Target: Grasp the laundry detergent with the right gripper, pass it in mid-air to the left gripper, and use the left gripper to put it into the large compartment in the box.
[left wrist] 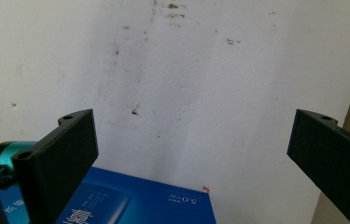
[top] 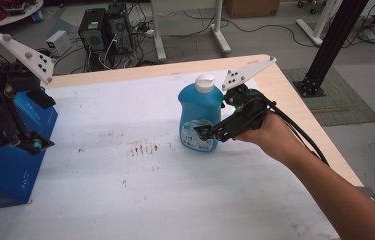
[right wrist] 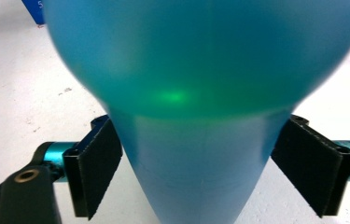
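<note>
Right now the right gripper (top: 206, 134) has its jaws around the blue bottle (top: 199, 117), which stands mid-table toward the far right; the pads look just short of pressing. Closing squarely on the body should give a firm hold. At the left, the left gripper (left wrist: 191, 154) hangs open above the blue box (top: 10, 160).

Blue bottle (right wrist: 200, 154) close up between right tool (right wrist: 200, 175) pads, left pad touching, right nearly; white table (right wrist: 18, 84) beneath.

Blue smooth glossy plastic bottle (top: 199, 117), white plastic cap (top: 205, 83). Blue glossy cardboard box (top: 10, 160). Wooden desk (top: 275, 87), scuffed matt white sheet (top: 140, 200).
</note>
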